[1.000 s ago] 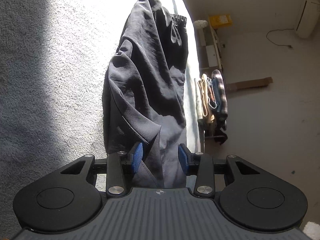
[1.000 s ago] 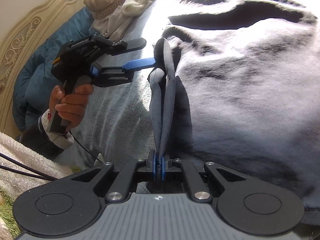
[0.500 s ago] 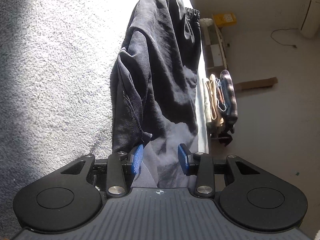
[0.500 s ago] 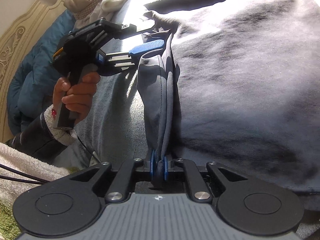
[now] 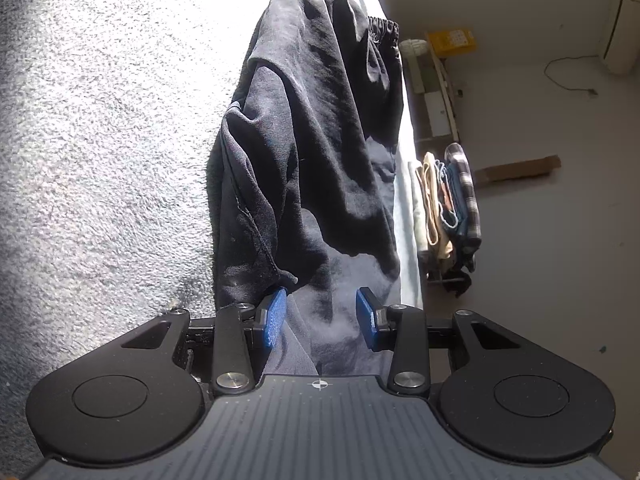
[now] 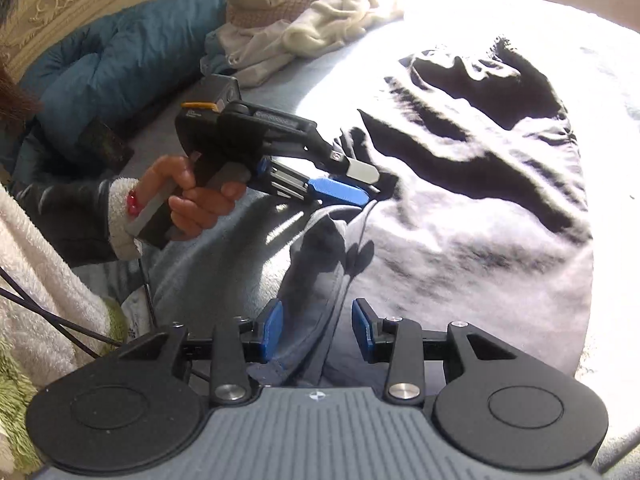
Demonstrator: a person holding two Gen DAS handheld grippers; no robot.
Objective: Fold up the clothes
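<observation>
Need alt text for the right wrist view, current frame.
The open right gripper straddles a fold of dark grey trousers spread on a sunlit grey fleece blanket. Beyond it, a hand holds the open left gripper at the trousers' edge, with a teal puffer quilt behind.

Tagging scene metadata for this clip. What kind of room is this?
Most likely a bedroom. The dark trousers lie on a grey fleecy bed cover, a carved headboard stands behind a teal duvet, and a rack of hanging clothes stands on the floor beside the bed.
</observation>
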